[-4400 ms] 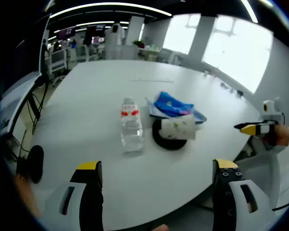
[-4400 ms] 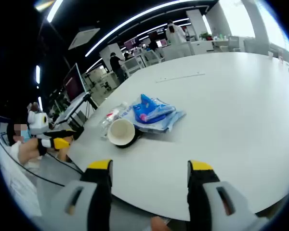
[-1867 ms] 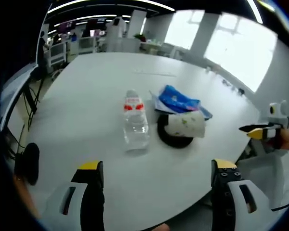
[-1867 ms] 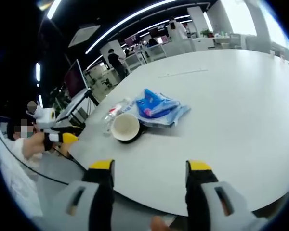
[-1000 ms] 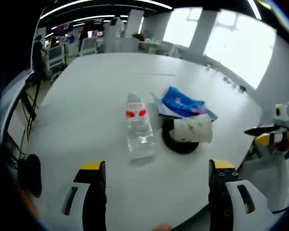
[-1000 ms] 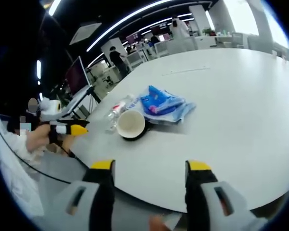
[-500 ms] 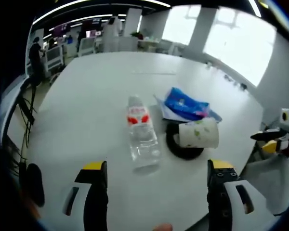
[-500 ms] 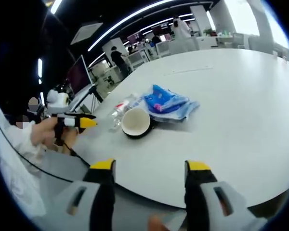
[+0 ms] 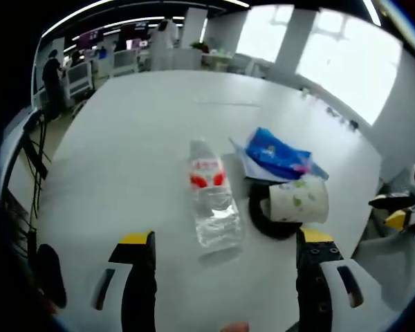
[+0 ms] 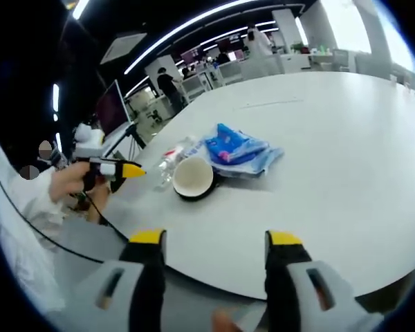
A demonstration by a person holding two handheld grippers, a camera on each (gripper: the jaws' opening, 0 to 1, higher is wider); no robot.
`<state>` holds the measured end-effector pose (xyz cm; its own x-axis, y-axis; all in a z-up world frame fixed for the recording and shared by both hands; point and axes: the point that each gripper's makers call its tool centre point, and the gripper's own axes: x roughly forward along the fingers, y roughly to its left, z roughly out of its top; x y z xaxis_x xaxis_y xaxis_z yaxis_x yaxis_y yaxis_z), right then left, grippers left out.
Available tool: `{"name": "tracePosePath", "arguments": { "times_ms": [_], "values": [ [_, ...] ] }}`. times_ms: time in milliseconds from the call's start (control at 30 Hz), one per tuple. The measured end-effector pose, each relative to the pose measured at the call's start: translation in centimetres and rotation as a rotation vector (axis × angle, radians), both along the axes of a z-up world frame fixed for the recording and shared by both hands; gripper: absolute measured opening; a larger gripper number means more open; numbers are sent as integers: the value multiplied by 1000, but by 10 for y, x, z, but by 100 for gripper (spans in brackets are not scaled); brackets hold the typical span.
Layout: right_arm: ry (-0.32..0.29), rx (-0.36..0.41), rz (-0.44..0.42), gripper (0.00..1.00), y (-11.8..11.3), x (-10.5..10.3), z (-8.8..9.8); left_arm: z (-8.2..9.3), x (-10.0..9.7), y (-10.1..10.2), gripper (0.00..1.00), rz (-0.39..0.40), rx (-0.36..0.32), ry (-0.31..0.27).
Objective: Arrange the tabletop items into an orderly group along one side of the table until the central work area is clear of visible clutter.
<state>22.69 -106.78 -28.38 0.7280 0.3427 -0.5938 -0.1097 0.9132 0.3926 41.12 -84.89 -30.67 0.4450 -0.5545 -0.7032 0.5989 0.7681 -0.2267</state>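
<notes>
- Surface (image 9: 124,131): a large white rounded top, seen also in the right gripper view (image 10: 346,159), bare apart from one small cluster of items near the person's edge.
- Room: an open office with long ceiling light strips, bright windows on one side, desks and monitors beyond the far edge, and people standing in the background.
- Water bottle (image 9: 213,200): clear plastic with a red-and-white label, lying on its side with the cap pointing away from the left tongs; in the right gripper view (image 10: 169,160) it is partly hidden behind the cup.
- Paper cup (image 9: 297,200): white with a faint green print, tipped on its side on a black round dish (image 9: 263,211), just beside the bottle; its open mouth faces the right gripper view (image 10: 194,177).
- Blue packet (image 9: 277,152): a crumpled blue plastic pack lying on pale sheets, just beyond the cup; its print is too small to read (image 10: 234,149).
- Left tongs (image 9: 221,242): yellow-tipped jaws spread wide, empty, hovering above the near end of the bottle; also seen held in a hand (image 10: 124,170).
- Right tongs (image 10: 211,238): jaws spread apart, empty, off the near edge of the surface; its yellow tip enters the left gripper view (image 9: 401,218), cut off by the picture's border.
</notes>
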Motion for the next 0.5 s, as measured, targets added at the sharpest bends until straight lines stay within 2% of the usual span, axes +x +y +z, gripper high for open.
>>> {"name": "tracePosePath", "arguments": {
  "times_ms": [233, 500],
  "values": [
    [11, 1, -14, 56, -1, -4, -4, -5, 14, -5, 79, 8, 11, 12],
    [23, 6, -28, 56, -1, -9, -6, -13, 21, -12, 78, -11, 44, 34]
  ]
}}
